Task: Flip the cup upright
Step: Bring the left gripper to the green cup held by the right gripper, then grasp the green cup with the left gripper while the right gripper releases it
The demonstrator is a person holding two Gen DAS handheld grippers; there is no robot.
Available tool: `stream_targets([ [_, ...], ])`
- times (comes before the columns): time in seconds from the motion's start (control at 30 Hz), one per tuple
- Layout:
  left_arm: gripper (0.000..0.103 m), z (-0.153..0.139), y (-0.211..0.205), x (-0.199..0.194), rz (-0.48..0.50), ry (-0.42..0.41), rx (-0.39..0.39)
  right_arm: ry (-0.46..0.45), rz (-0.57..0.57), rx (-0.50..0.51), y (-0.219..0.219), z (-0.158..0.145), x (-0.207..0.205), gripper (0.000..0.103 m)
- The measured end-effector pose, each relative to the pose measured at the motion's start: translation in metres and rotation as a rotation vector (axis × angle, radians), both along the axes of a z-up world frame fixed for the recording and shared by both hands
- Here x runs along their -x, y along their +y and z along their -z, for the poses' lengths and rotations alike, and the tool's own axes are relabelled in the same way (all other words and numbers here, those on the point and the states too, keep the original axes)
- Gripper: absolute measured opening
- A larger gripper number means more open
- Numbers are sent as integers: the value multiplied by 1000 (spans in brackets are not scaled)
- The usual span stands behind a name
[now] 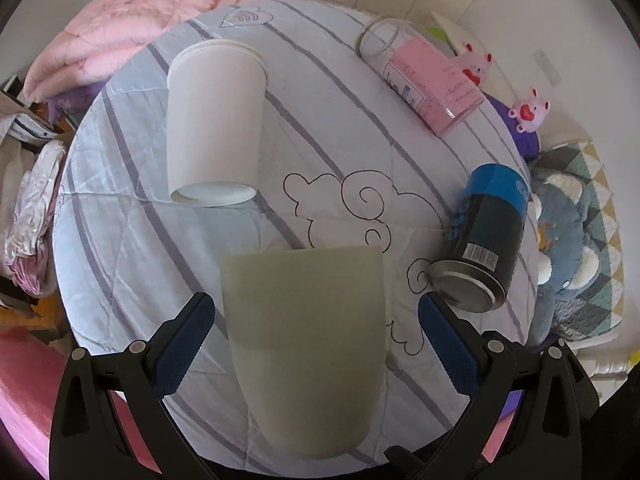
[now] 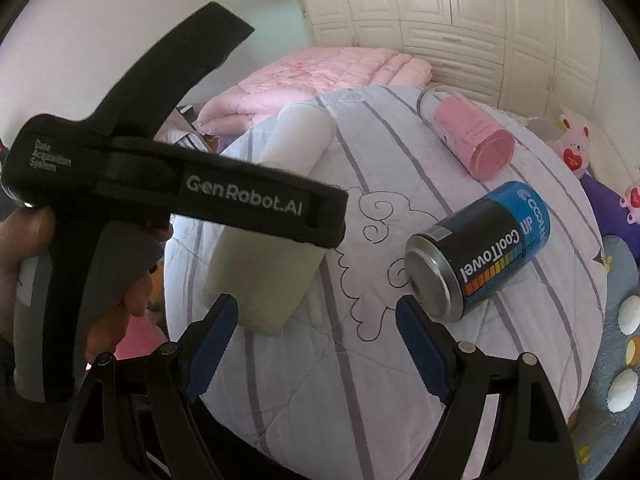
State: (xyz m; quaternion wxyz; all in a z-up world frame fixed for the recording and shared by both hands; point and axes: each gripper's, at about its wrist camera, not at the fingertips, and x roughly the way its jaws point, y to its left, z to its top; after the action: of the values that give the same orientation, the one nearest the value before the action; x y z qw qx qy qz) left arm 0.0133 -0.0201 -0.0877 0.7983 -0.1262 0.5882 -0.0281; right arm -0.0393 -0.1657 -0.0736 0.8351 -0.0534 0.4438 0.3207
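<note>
I see a striped quilt (image 1: 320, 128) over the bed, wardrobe (image 2: 460, 20) behind. My left gripper (image 1: 316, 320) is spread around the pale cup (image 1: 304, 340) lying on its side; my right gripper (image 2: 316, 320) is spread, empty — can (image 2: 480, 248) at 2 o'clock, bare quilt between.

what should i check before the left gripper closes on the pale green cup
1. Left gripper jaws open: ok, spread wide.
2. Pale green cup between the jaws: ok, it lies on its side between them with gaps on both sides.
3. Jaws touching the cup: not ok, not yet in contact.
4. White paper cup out of the way: ok, it lies apart, farther back.
5. Black and blue can clear of the right-hand jaw: cannot tell, it looks close.
6. Right gripper free: ok, open and holding nothing.
</note>
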Motion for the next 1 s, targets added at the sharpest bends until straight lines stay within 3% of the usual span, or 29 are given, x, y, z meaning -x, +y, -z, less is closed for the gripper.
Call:
stream_targets([
  [0.1, 99, 1, 1, -1, -2, 4, -7, 7, 2, -2, -1, 3, -5, 82],
  [0.17, 87, 1, 1, -2, 4, 3, -22, 7, -2, -6, -1, 3, -6, 82],
  [0.23, 82, 2, 1, -3, 9, 3, -44, 11, -2, -8, 0, 4, -7, 82],
  [0.6, 81, -14, 6, 4, 23, -82, -65, 32, 13, -20, 1, 5, -10, 82],
  [1.0, 81, -49, 6, -13, 29, -273, -90, 18, 48, -43, 1, 1, -16, 82],
])
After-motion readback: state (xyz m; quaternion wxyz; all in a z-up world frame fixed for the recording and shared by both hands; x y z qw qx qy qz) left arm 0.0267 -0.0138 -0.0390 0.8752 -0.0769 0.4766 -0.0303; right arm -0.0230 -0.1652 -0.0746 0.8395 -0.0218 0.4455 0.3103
